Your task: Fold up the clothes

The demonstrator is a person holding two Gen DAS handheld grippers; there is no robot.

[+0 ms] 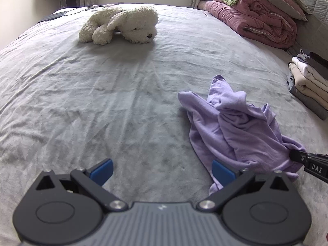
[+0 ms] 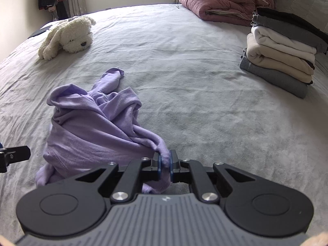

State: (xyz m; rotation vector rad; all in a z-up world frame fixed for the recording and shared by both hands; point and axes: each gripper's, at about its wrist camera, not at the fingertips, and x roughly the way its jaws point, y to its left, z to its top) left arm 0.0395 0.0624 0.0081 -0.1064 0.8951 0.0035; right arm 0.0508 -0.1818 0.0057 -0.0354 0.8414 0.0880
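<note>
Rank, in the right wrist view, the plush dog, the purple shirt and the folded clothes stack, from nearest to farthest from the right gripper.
1. Purple shirt: pinched in the right gripper, bunched to its left.
2. Folded clothes stack: right side of the bed.
3. Plush dog: far left.

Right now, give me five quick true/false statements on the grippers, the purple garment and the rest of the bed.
1. The right gripper is shut on a bunched bit of the purple garment. True.
2. The left gripper is clamped on the garment too. False: its jaws stand open, nothing between them.
3. The garment lies flat and spread out. False: it sits crumpled in a heap on the grey bedsheet.
4. A stack of folded clothes sits on the bed to the right. True.
5. The white plush dog lies on top of the pink quilt. False: it lies on the sheet, apart from the quilt.
</note>
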